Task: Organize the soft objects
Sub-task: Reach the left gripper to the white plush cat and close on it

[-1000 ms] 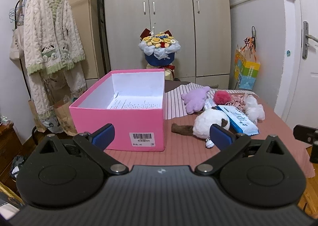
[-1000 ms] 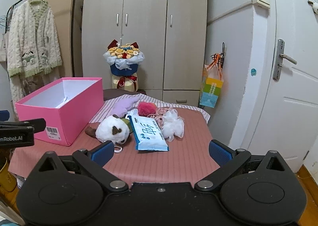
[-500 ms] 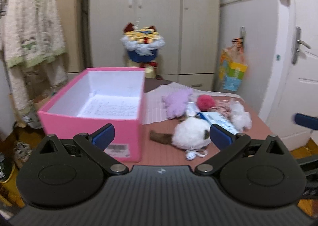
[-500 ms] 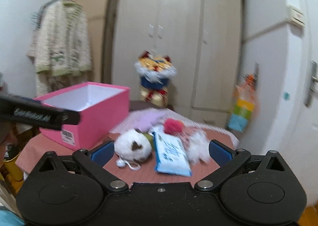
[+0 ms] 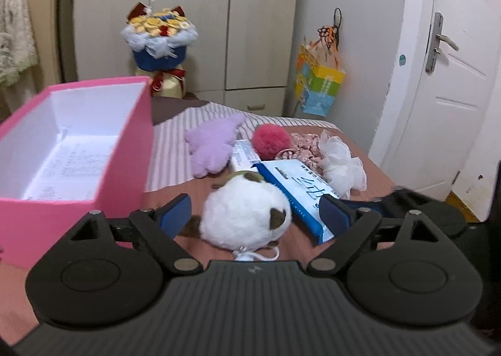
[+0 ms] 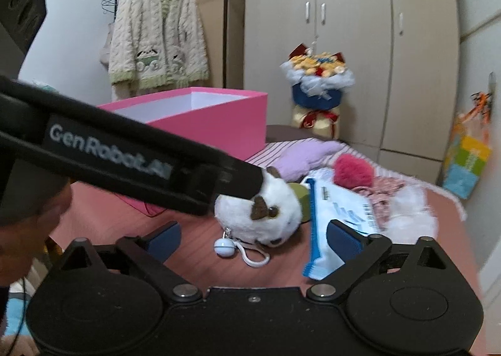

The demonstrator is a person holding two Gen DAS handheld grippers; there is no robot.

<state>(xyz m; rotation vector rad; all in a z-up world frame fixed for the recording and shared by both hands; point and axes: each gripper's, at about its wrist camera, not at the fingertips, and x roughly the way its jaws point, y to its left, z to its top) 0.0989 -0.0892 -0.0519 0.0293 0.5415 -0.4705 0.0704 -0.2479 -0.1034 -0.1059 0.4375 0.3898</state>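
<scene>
A round white plush [image 5: 244, 215] with brown ears lies on the pink-brown tablecloth, a small bell on its cord. My left gripper [image 5: 254, 216] straddles it with jaws closing; the pads stand clear of the fur. My right gripper [image 6: 253, 237] is also closing slightly, low over the table before the plush [image 6: 266, 215] and a blue wipes pack [image 6: 338, 218], touching nothing. The left gripper's black body [image 6: 131, 165] crosses this view. Behind lie a purple plush [image 5: 216, 143], a red pom-pom [image 5: 271, 140] and a white mesh puff [image 5: 339, 165]. The open pink box [image 5: 47, 221] stands left.
A floral scrunchie [image 5: 302, 144] lies between pom-pom and puff. Beyond the table are a wardrobe [image 5: 194, 12], a bouquet [image 5: 159, 37], a hanging paper bag [image 5: 319, 87] and a white door [image 5: 454, 74]. A knit cardigan [image 6: 156, 43] hangs on a rack.
Both grippers have come forward and down towards the toys. The left now has the white plush between its narrower jaws, and its body cuts across the right wrist view.
</scene>
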